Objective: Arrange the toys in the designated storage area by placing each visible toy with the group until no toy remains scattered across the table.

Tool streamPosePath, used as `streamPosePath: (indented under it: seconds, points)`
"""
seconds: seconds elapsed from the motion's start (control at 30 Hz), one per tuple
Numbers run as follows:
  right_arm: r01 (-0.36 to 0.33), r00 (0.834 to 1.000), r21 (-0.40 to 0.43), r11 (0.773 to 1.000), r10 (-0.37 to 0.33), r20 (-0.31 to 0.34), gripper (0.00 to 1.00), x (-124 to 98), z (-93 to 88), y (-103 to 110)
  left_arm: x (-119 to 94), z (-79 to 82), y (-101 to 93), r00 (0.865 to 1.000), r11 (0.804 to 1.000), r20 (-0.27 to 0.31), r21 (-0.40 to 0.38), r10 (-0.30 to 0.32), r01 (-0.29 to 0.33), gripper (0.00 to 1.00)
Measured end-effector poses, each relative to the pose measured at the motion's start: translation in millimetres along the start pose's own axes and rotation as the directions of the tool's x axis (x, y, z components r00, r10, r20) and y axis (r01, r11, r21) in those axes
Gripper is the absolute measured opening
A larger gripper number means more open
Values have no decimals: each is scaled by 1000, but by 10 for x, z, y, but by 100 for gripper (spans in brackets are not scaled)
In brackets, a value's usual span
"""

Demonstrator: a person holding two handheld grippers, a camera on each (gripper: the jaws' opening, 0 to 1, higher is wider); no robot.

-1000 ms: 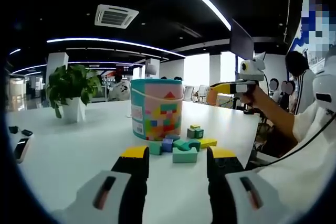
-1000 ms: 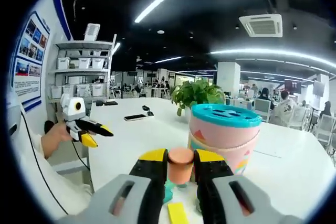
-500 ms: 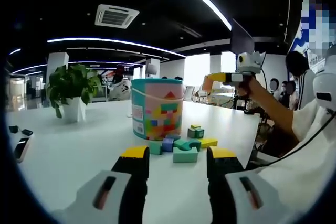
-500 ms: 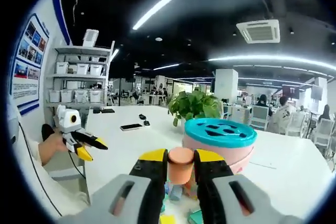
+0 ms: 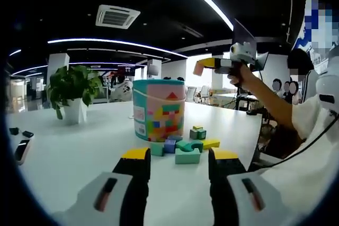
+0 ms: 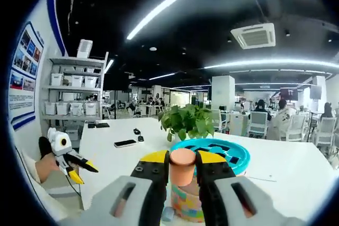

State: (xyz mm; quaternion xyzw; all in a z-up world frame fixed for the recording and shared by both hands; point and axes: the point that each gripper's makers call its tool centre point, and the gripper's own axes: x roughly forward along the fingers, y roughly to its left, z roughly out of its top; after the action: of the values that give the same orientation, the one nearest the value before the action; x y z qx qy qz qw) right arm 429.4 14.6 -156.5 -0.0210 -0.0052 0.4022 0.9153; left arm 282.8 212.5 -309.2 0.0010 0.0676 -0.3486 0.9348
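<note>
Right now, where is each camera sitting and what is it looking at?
Left gripper view: rides low on the open left gripper, faces the toy bucket and loose blocks; an arm lifts the right gripper.
Right gripper view: rides the raised right gripper, which clamps an orange block above the bucket's lid; a hand holds the left gripper.
Both share the bucket, potted plant and white table.

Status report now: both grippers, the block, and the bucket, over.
Right gripper shut on orange block, raised above bucket lid. Left gripper open, empty, low over table. Loose blocks beside bucket. Path clear.
</note>
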Motion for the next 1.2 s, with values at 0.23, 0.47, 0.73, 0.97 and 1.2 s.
streamPosePath:
  seconds: [0.23,0.47,0.73,0.97,1.2]
  points:
    - [32,999,-16,999,-32,-19,20,183,-5,-164,20,-18,-17,1000,1000,-3,0,-3,3,44]
    - [70,996,-38,997,-72,-49,20,419,32,-358,23,-18,-21,1000,1000,-4,-2,-3,3,44]
    - [106,990,-18,994,-107,-86,20,705,14,-566,19,-40,0,1000,1000,-2,-9,-3,3,44]
    - [164,981,18,986,-161,-112,20,852,-41,-746,13,-53,26,1000,1000,-1,-21,-2,2,44]
    - [232,964,1,973,-230,-133,19,992,-94,-923,30,-43,-18,1000,1000,-1,-18,-14,14,44]
